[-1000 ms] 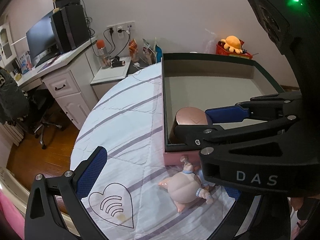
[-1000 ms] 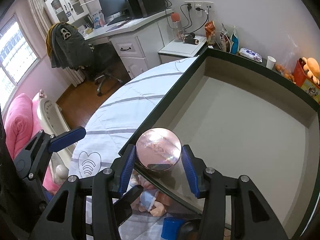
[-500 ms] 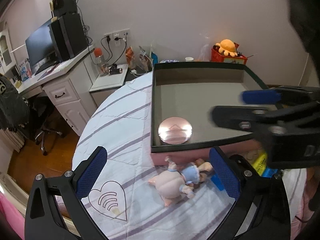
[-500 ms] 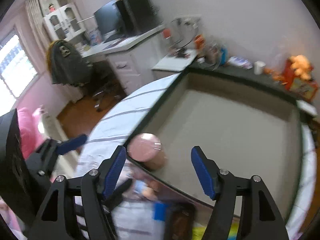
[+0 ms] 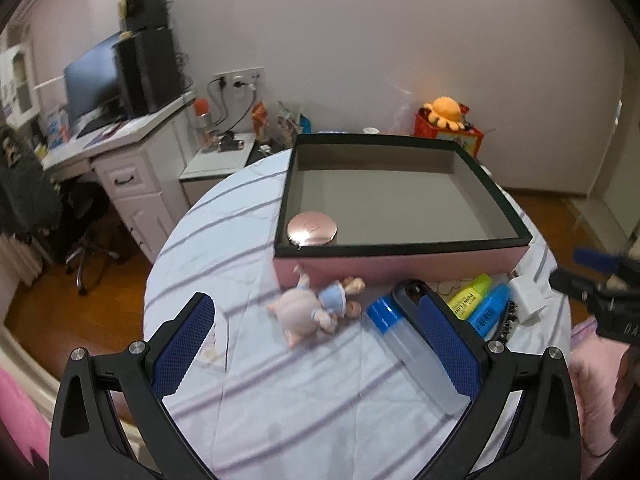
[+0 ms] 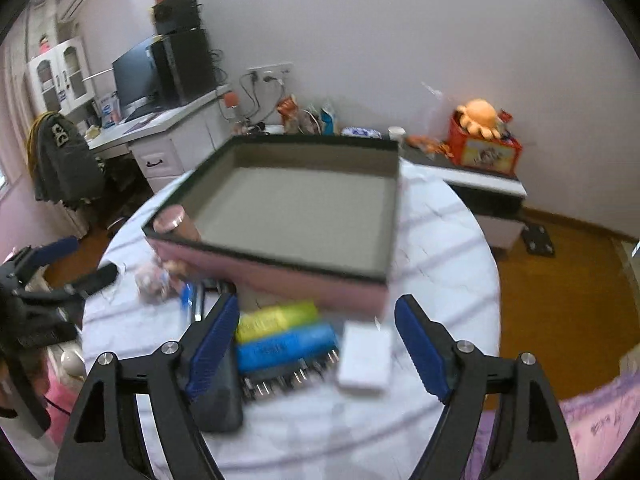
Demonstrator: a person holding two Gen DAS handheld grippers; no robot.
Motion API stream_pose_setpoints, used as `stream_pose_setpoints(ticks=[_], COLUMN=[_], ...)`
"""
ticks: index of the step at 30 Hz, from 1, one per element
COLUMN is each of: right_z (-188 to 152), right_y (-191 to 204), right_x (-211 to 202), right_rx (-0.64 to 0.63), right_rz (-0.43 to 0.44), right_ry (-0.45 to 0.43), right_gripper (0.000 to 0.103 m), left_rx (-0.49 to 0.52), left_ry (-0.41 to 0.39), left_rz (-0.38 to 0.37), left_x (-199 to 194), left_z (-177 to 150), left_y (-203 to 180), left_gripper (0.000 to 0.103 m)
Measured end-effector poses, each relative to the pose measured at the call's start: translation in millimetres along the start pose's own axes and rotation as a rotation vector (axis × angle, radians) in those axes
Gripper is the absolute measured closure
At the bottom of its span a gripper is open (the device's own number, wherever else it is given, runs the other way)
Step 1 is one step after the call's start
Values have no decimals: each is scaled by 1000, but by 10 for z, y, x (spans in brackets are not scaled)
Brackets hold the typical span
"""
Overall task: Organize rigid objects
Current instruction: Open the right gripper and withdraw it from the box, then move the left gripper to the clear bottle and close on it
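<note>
With one item boxed, the sorting job sits between picks: a round rose-gold compact [image 5: 312, 230] lies in the near-left corner of the pink box [image 5: 400, 266], the rest of the box bare. The right gripper [image 6: 316, 344] hangs over the clutter on the striped tabletop [image 5: 256, 396], fingers spread wide and holding nothing; between them lie a yellow highlighter [image 6: 276, 318], a blue highlighter [image 6: 286, 346] and a white charger [image 6: 365, 358], none touched. The left gripper [image 5: 320, 346] is equally wide open and empty above a doll [image 5: 316, 312] and a blue-capped tube [image 5: 412, 350]. The next move likely calls for descending and closing on a single item.
</note>
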State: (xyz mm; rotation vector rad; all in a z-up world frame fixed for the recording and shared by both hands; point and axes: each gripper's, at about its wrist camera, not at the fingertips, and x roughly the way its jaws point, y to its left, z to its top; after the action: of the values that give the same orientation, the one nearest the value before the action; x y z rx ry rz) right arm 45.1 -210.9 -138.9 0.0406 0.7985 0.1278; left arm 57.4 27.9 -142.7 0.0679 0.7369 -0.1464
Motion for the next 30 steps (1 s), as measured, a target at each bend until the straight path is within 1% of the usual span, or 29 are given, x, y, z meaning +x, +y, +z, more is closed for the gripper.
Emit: stream_pose_setpoints(ticks=[2,5,9,13,19,22,25,30], right_z=[-120,-260,-388,-475,-554,-592,-604,-592], right_y=[-75,-158,-180,-191,-218,-236,-236,-205], right_x=[-35,-89,-112,-153,-138,-94,-48,43], right_rx=[24,37,31,33,47,51,55,49], right_rz=[4,6,28,47,62,68,74,73], right_ry=[1,5,9,4,7,21,29,44], right_gripper=[22,22,22,21,21,21,21,21], left_rx=[-36,-44,3,46,78,92,76,87], left_ry=[3,1,-10,-6,13,29,42,56], left_rz=[1,0,28,35,51,67,86,65], left_x=[-73,-160,-259,-315,-303,-249,-197,-121], left_z=[-42,-84,-99,-137,-181,-209,-213,-232], left_y=[24,-47,-191,-310,-405,-387,-316,-348], left_gripper=[0,0,0,0,0,0,0,0])
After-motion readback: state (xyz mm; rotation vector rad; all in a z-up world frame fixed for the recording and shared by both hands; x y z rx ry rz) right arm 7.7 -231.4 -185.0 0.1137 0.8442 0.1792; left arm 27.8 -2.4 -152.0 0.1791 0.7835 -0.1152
